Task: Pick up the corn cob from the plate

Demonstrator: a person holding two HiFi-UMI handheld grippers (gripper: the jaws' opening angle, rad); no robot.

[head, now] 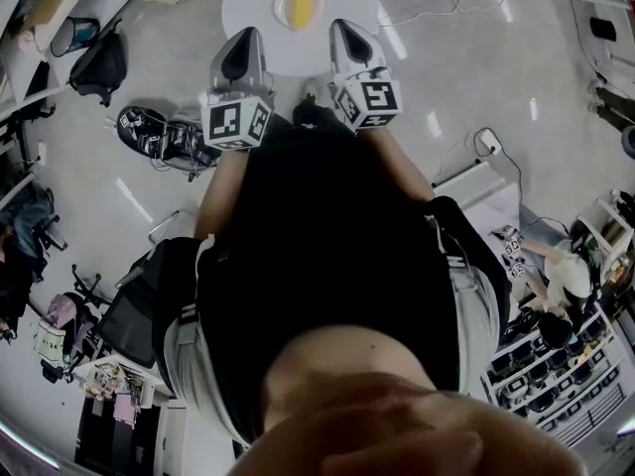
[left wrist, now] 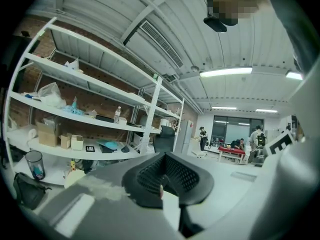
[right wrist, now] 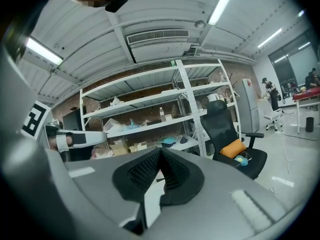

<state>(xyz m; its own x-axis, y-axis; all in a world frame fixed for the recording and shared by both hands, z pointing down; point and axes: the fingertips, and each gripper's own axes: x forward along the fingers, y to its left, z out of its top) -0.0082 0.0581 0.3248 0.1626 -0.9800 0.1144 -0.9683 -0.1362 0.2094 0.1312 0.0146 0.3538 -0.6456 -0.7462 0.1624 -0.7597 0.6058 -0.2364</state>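
In the head view a yellow corn cob (head: 302,4) lies on a small white plate (head: 281,10), which stands on a round white table (head: 248,13) at the top of the frame. My left gripper (head: 247,34) and right gripper (head: 343,26) are held side by side, level, at the table's near edge, short of the plate. Both are shut with nothing between the pads. The left gripper view shows its jaws (left wrist: 165,155) meeting at the tips against shelving. In the right gripper view the jaws (right wrist: 160,150) are shut too. Neither gripper view shows the corn.
A black backpack (head: 99,67) and a dark bag (head: 159,135) lie on the floor left of the table. White metal shelving (left wrist: 90,109) lines the brick wall. A black office chair (right wrist: 227,129) stands at the right. People (left wrist: 256,138) are far off.
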